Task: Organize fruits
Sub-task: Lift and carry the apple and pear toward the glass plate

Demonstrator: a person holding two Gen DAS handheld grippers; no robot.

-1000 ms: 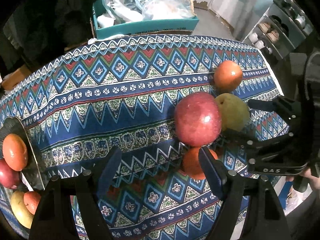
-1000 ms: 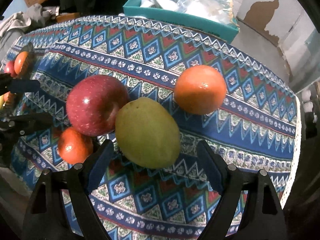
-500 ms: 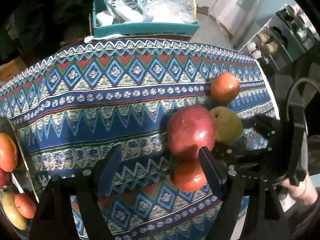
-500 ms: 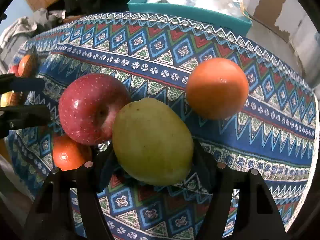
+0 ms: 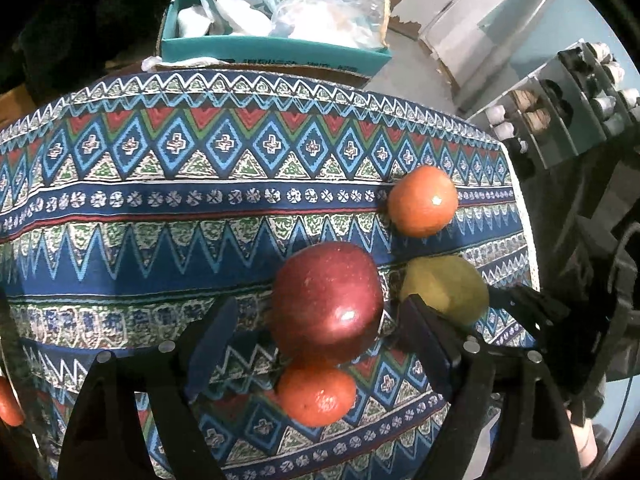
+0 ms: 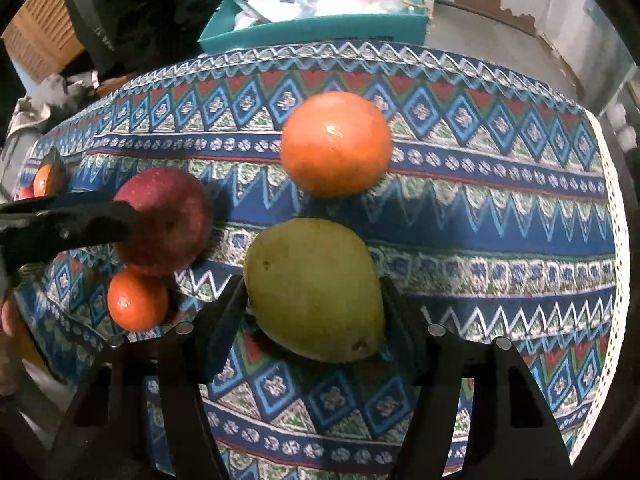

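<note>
On the patterned desk [image 6: 500,216], the right claw [image 6: 312,312] is closing on a pear [image 6: 316,288], pads touching, while the left claw [image 5: 320,340] is spreading around an apple [image 5: 326,300].

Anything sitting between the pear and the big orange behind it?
No. In the right wrist view only bare patterned tablecloth separates the pear from the big orange; they sit apart.

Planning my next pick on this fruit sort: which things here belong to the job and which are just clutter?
Job:
- green pear, clamped in right gripper
- red apple, between open left gripper fingers
- large orange
- small orange

Lying about:
- teal box of plastic bags
- patterned tablecloth
</note>
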